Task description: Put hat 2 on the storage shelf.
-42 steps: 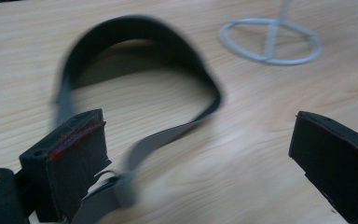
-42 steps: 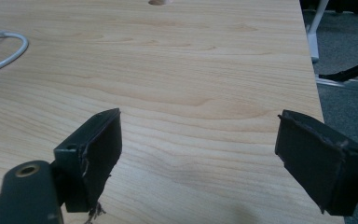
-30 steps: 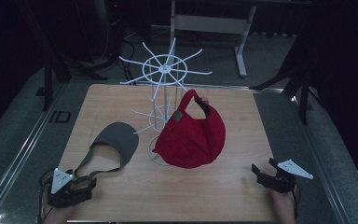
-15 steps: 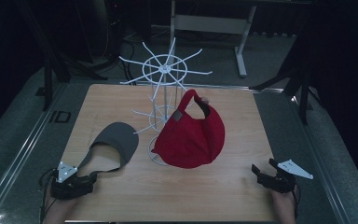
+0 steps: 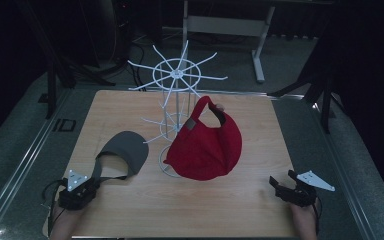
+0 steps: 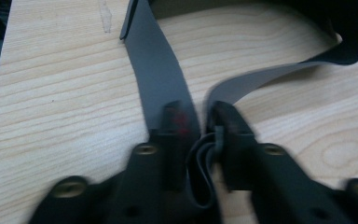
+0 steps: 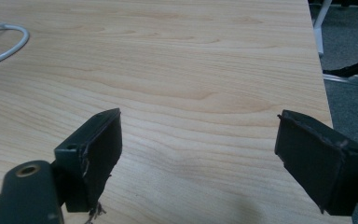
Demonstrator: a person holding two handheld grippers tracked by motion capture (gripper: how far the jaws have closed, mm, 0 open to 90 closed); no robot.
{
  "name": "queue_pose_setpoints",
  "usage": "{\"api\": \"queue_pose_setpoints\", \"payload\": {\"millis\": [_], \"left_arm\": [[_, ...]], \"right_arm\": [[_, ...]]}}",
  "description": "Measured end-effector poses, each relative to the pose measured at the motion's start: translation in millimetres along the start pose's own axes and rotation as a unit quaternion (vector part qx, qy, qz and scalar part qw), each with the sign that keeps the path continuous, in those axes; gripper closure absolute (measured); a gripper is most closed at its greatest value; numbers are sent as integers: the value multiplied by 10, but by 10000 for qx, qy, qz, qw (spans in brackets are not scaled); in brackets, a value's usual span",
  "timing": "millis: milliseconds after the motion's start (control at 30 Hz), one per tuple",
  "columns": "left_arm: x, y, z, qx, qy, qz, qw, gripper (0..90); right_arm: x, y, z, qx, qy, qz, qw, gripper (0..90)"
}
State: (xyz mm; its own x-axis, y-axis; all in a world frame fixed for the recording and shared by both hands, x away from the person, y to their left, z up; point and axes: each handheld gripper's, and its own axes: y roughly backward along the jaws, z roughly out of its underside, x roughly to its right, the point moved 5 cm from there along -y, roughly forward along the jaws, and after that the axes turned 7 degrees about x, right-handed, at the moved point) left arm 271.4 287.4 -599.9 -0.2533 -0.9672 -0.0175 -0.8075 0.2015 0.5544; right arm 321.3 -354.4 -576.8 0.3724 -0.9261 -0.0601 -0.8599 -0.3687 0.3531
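The left hand-held gripper [image 6: 200, 135] has just been closing and now pinches the grey visor's [image 5: 122, 152] back strap [image 6: 161, 79]. Soft, light fabric, likely to sag; the stiffer brim beyond it should hold shape. The right hand-held gripper [image 7: 198, 154] rests spread wide.

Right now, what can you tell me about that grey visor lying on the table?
The grey visor is a topless sun cap: a broad curved brim with a thin, fabric-looking strap looping behind. It lies flat on the wooden table, left of the white rack. The left gripper has just been closing, its fingers pinching the strap.
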Motion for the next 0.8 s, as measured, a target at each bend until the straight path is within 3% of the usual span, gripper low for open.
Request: {"api": "queue_pose_setpoints", "payload": {"millis": [200, 267, 500, 667, 800], "left_arm": [[28, -7, -14, 52, 10, 90, 9999, 846], [43, 6, -26, 76, -122, 58, 9999, 848], [52, 110, -188, 394, -258, 138, 9988, 852], [79, 229, -368, 823, -426, 467, 9946, 852], [93, 284, -511, 1026, -563, 618, 9912, 853]], "right_arm": [[12, 3, 0, 6, -42, -6, 10000, 147], [11, 2, -1, 8, -43, -10, 10000, 147], [11, 6, -7, 15, -74, -21, 10000, 147], [14, 7, -6, 6, -122, -72, 9999, 147], [19, 8, -6, 4, -153, -78, 9999, 147]]}}
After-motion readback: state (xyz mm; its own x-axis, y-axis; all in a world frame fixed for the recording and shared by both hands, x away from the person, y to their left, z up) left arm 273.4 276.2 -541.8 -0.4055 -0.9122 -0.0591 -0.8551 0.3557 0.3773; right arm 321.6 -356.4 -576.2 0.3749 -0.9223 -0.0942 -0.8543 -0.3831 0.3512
